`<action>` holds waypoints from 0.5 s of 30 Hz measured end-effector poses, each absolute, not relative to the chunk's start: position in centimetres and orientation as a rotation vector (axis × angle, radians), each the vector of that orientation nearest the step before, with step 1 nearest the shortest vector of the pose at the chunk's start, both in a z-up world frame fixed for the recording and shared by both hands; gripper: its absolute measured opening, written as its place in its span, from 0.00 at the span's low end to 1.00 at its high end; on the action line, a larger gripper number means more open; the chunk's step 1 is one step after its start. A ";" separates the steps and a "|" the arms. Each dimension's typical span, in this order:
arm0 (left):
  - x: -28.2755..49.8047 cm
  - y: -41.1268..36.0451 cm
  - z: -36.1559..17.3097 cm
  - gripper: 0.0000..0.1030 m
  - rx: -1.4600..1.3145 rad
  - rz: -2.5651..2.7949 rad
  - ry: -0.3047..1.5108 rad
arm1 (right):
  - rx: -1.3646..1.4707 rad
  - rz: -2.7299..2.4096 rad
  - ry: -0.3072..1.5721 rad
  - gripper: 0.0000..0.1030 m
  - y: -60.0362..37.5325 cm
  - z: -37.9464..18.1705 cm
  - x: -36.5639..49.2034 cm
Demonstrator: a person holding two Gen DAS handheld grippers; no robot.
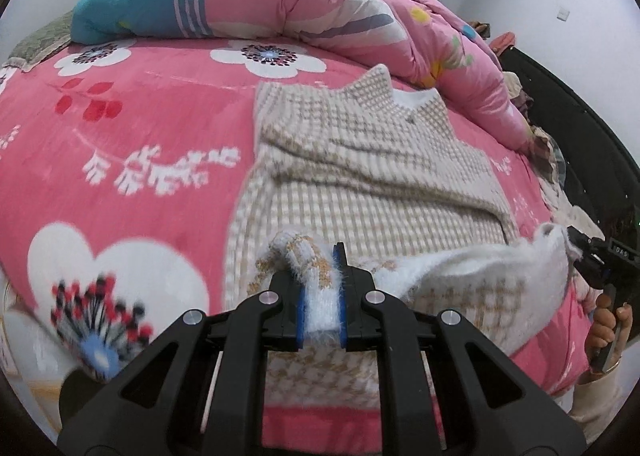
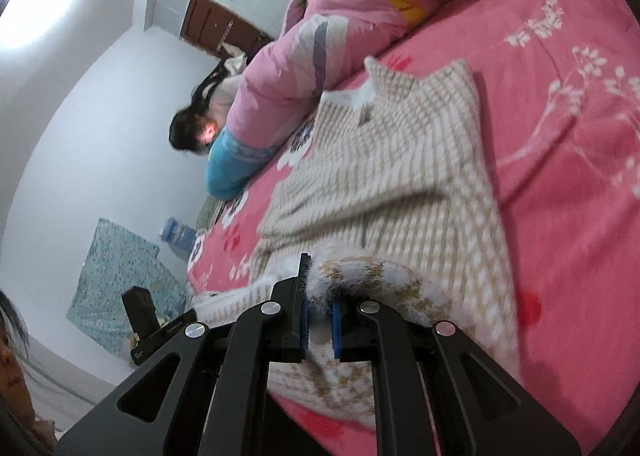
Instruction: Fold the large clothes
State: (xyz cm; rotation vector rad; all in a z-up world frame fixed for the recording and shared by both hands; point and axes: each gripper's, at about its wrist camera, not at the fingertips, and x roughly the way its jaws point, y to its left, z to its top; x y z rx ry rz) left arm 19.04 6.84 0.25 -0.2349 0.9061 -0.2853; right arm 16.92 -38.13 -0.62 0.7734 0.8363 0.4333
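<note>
Left gripper (image 1: 322,292) clamped on sweater (image 1: 360,176) hem, right gripper (image 2: 320,320) likewise; spread over pink bedsheet (image 1: 140,128).

Left claw (image 1: 322,288) clamped tight, angled down; right claw (image 2: 318,308) likewise.

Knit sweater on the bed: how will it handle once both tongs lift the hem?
Probably floppy: the sweater already sags between the left tongs and right tongs. Fuzzy knit likely grips the pads. Folded sleeves may slide.
</note>
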 end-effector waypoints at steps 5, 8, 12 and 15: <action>24.1 6.5 -2.2 0.14 -0.245 -0.288 0.964 | 0.850 0.390 0.845 0.08 -40.1 -3.6 20.4; 26.7 6.2 -4.7 0.15 -0.278 -0.313 1.035 | 0.943 0.368 0.930 0.15 -41.1 -7.5 22.5; 28.3 7.3 -5.7 0.23 -0.404 -0.363 1.065 | 1.133 0.387 0.963 0.25 -42.9 -11.1 23.2; 28.1 8.2 -4.7 0.38 -0.463 -0.407 1.033 | 1.221 0.437 0.891 0.50 -44.1 -11.1 22.5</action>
